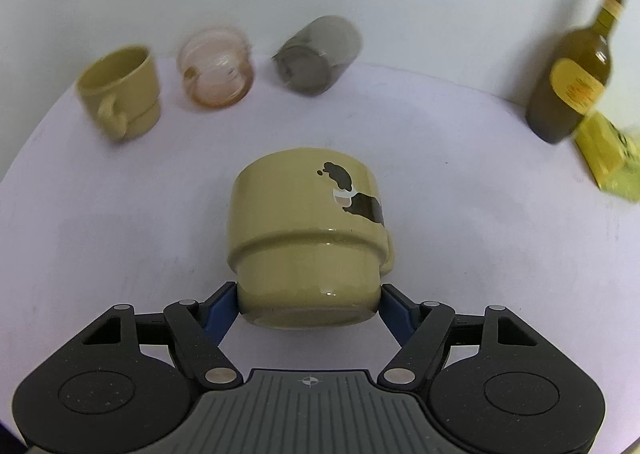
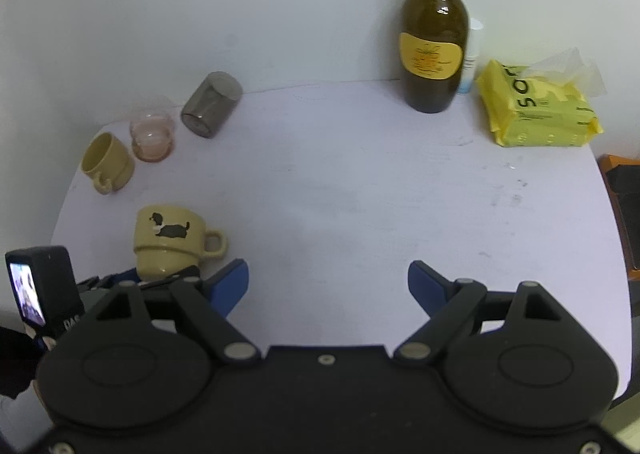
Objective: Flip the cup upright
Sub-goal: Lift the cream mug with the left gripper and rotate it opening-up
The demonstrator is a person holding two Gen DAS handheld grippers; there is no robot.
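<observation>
A white round-edged table (image 2: 360,194) stands against a pale wall. Along its far left edge sit three items in a row: a plain yellow mug (image 2: 107,162) with its handle facing forward, a pink translucent glass (image 2: 153,138) just beside it, and a grey tumbler (image 2: 211,104) tipped at an angle. At the far right stands an upright dark green bottle (image 2: 434,50) with a yellow label, near a yellow tissue pack (image 2: 536,110).

Glossy glazed ceramic cup (image 1: 308,230) (dog print), matt white table (image 2: 360,194), seemingly brushed-metal tumbler (image 2: 211,104)
</observation>
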